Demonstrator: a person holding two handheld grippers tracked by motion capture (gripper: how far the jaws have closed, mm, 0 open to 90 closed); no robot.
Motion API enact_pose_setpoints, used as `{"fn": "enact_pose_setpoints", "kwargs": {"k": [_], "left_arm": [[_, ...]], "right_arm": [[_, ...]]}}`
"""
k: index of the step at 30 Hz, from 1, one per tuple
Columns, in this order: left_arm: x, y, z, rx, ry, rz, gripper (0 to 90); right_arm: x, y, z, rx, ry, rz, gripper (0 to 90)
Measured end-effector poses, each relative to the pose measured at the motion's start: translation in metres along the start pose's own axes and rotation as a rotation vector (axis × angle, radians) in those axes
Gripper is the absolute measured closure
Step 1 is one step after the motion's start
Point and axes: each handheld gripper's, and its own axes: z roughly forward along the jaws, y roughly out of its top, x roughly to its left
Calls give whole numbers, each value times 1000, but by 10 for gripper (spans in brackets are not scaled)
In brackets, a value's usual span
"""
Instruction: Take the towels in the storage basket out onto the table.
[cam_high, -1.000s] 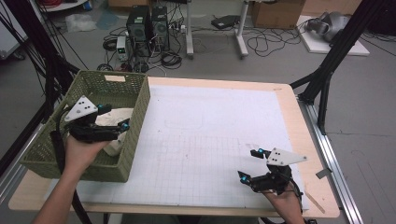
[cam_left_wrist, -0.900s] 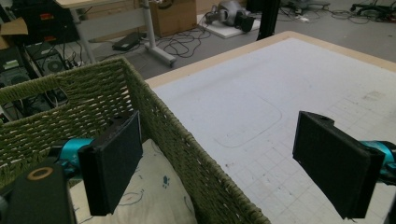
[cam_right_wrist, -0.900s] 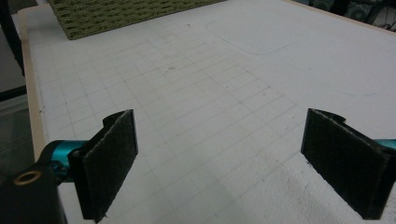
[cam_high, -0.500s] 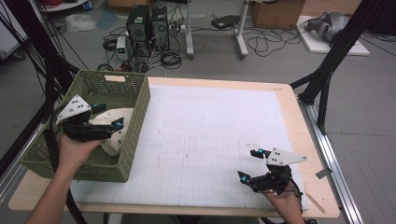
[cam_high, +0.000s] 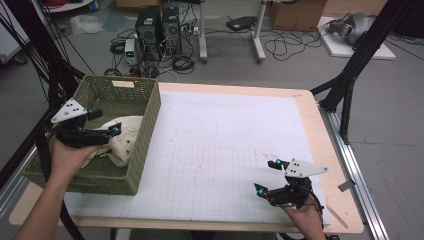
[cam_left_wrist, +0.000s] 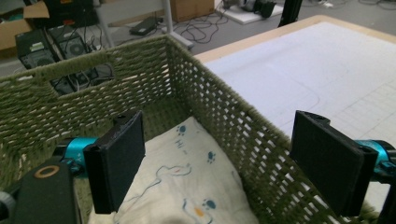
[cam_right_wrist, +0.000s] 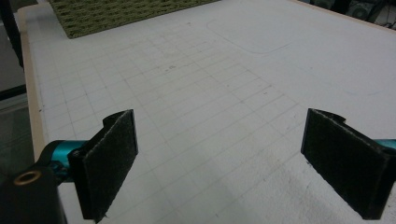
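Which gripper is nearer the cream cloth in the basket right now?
Left. The left gripper is open over the cream cloth inside the green basket. The right gripper is open above the white mat, far across the table from it.

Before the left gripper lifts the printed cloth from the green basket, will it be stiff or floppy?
Probably floppy: the cloth lies creased and bunched in the basket. It looks thin, so likely light. One pinch by the open left gripper may leave the rest hanging and dragging on the wall.
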Motion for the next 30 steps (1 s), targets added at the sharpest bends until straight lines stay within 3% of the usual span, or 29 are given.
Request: {"fn": "enact_pose_setpoints", "kwargs": {"k": [7, 22, 30], "left_arm": [[9, -3, 1, 61, 15, 5, 206], [23, -15, 17, 275, 75, 20, 237], [27, -20, 28, 377, 96, 3, 242]], "right_arm": [[0, 0, 0, -1, 0, -1, 102], [0, 0, 1, 2, 1, 1, 102], [0, 0, 2, 2, 3, 0, 102]]}}
